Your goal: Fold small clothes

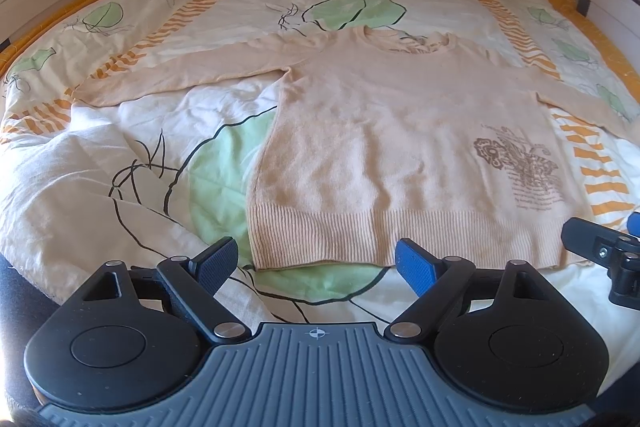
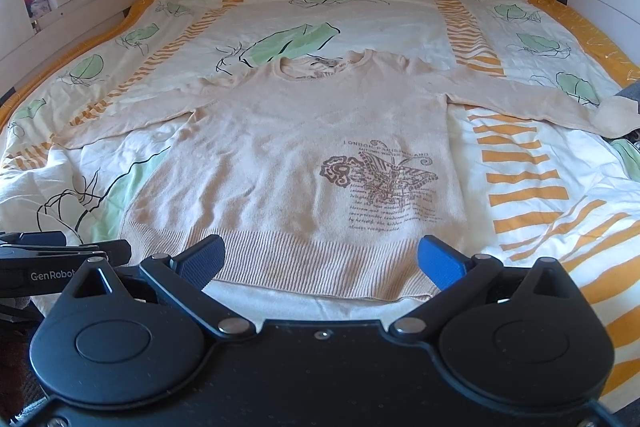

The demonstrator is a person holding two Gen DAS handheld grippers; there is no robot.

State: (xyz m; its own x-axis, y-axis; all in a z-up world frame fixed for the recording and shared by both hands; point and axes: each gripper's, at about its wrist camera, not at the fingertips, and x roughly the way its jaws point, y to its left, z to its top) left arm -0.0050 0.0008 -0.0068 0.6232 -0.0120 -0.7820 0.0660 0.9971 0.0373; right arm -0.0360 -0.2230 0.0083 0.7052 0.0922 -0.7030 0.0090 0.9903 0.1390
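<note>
Currently the peach sweater (image 1: 400, 131) lies flat, sleeves spread, on the leaf-print duvet (image 1: 132, 155). Left gripper (image 1: 316, 261) and right gripper (image 2: 322, 261) hover at its hem, both released, nothing grasped.

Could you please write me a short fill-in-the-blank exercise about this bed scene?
1. The sweater lies ____ on the bedspread, sleeves spread.
2. Its brown print shows a ____.
3. Both the left tongs and right tongs are ____.
4. The bedspread bears green ____.

Missing words: flat; butterfly; open; leaves
</note>
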